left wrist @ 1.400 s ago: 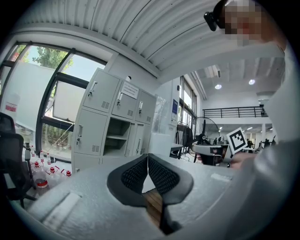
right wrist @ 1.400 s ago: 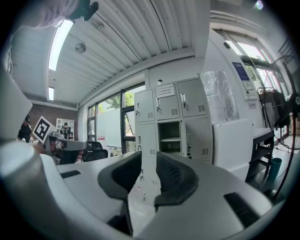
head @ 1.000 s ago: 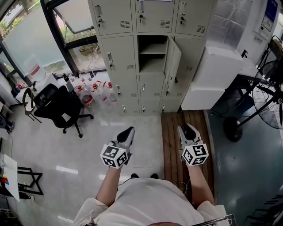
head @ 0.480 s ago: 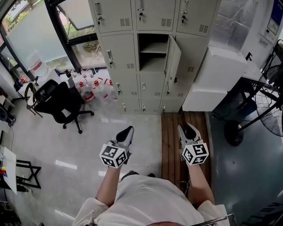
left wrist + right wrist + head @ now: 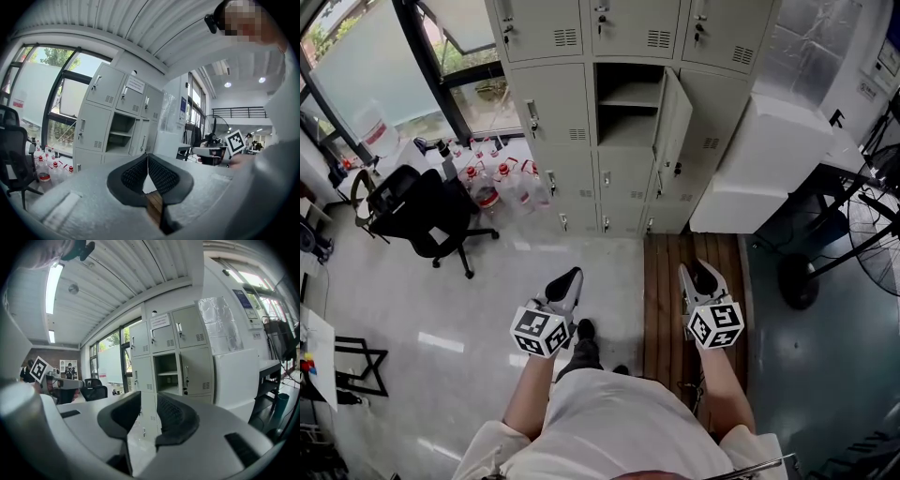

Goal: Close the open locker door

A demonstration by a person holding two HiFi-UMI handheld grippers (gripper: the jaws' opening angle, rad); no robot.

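Note:
The grey locker bank [image 5: 553, 112] stands ahead, well beyond both grippers. Its middle compartment [image 5: 625, 101] is open, with one shelf inside. Its door [image 5: 674, 117] is swung out to the right, handle facing the room. My left gripper [image 5: 569, 279] is held level over the pale floor, its jaws shut with the tips touching and nothing between them. My right gripper [image 5: 702, 274] hovers over the wooden strip, open and empty. From the left gripper [image 5: 147, 157], the open compartment [image 5: 119, 136] shows ahead. Past the right gripper [image 5: 148, 404] the door [image 5: 197, 370] shows right of the compartment [image 5: 167, 373].
A black office chair [image 5: 422, 216] and several water jugs [image 5: 502, 183] stand at the left by the window. A white cabinet [image 5: 764, 159] sits right of the lockers, and a fan [image 5: 862, 244] stands at the far right. A wooden floor strip [image 5: 666, 281] runs toward the lockers.
The lockers have come a little nearer and lower in the head view. Both grippers moved forward with the person, whose shoe now shows between them.

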